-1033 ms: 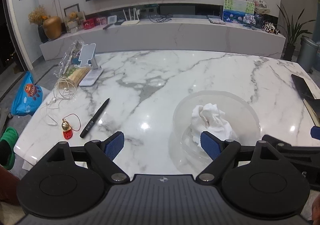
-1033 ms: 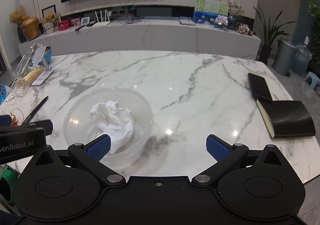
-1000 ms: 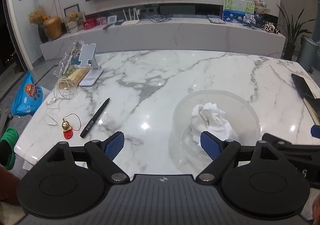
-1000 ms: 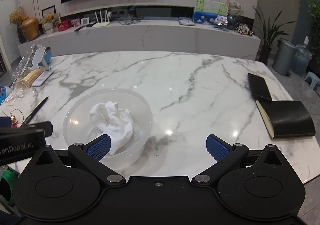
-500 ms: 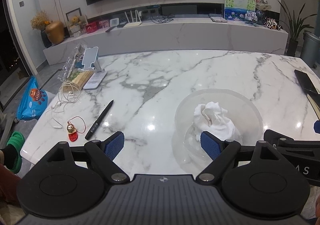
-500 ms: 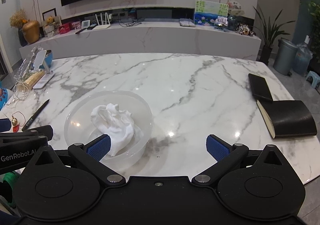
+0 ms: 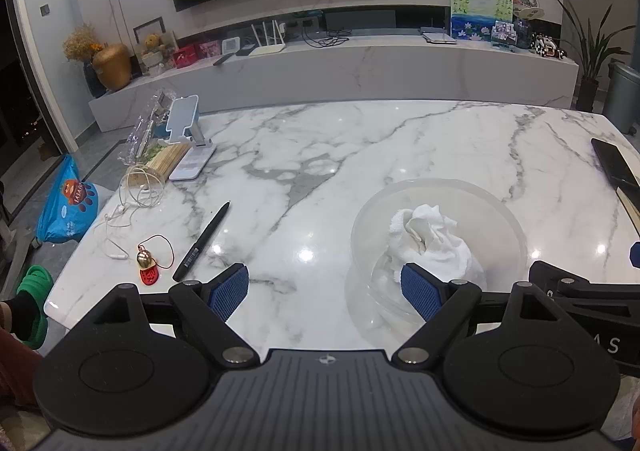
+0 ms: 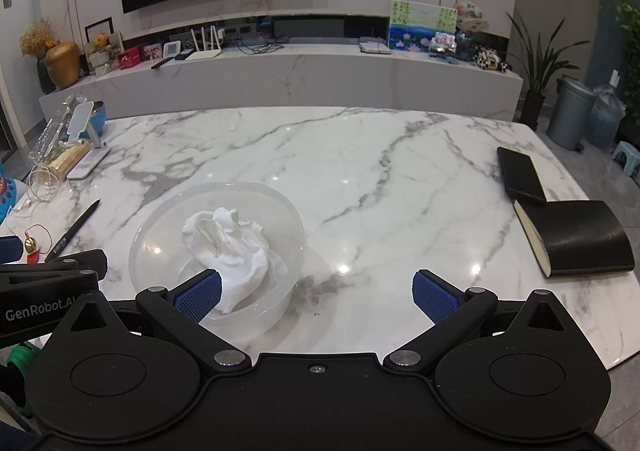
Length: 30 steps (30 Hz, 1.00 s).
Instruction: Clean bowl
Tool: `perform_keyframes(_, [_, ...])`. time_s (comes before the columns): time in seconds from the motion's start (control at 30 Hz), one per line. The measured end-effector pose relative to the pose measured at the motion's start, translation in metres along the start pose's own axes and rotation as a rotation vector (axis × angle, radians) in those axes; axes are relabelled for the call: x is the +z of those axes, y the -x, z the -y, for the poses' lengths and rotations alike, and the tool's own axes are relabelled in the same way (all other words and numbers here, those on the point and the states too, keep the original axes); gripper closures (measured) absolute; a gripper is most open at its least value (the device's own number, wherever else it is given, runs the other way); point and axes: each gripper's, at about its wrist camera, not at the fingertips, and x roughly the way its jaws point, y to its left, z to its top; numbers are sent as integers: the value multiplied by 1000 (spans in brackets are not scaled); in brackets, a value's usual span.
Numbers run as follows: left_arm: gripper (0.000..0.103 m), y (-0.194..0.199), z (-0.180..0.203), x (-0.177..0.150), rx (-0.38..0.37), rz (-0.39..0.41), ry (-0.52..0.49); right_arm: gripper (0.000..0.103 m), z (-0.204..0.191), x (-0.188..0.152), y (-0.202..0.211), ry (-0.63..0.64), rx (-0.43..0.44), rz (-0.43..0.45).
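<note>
A clear plastic bowl (image 7: 496,207) (image 8: 168,219) stands on the white marble table (image 7: 360,143) (image 8: 380,171) near its front edge. A crumpled white cloth (image 7: 432,239) (image 8: 228,243) lies inside the bowl. My left gripper (image 7: 326,289) hovers open just left of the bowl, its right pad in front of the bowl's near wall. My right gripper (image 8: 316,293) hovers open to the right of the bowl, its left pad in front of the cloth. Neither holds anything.
A black pen (image 7: 202,241), a red charm with a gold bell (image 7: 146,265), earphones (image 7: 132,195) and a phone stand (image 7: 188,139) lie on the table's left side. A black phone (image 8: 520,175) and a black notebook (image 8: 580,239) lie at the right.
Both grippers have drawn back and tilted up slightly, so the bowl sits a little lower and farther in each view. Both stay open. Bowl and cloth have not moved.
</note>
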Motion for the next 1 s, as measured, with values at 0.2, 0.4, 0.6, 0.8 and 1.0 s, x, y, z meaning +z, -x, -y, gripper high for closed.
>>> perform_keyframes(0.2, [20, 1, 1, 2, 2, -1, 0, 2, 0, 1, 1, 2, 0, 0])
perform_keyframes(0.4, [20, 1, 1, 0, 2, -1, 1, 2, 2, 3, 2, 1, 0, -1])
perform_keyframes(0.6, [20, 1, 0, -1, 3, -1, 3, 2, 3, 3, 2, 2, 0, -2])
perform_keyframes(0.8, [20, 0, 0, -2, 3, -5, 3, 2, 2, 3, 1, 5, -1, -4])
perform_keyframes(1.0, [20, 0, 1, 0, 5, -6, 1, 2, 2, 3, 1, 6, 0, -4])
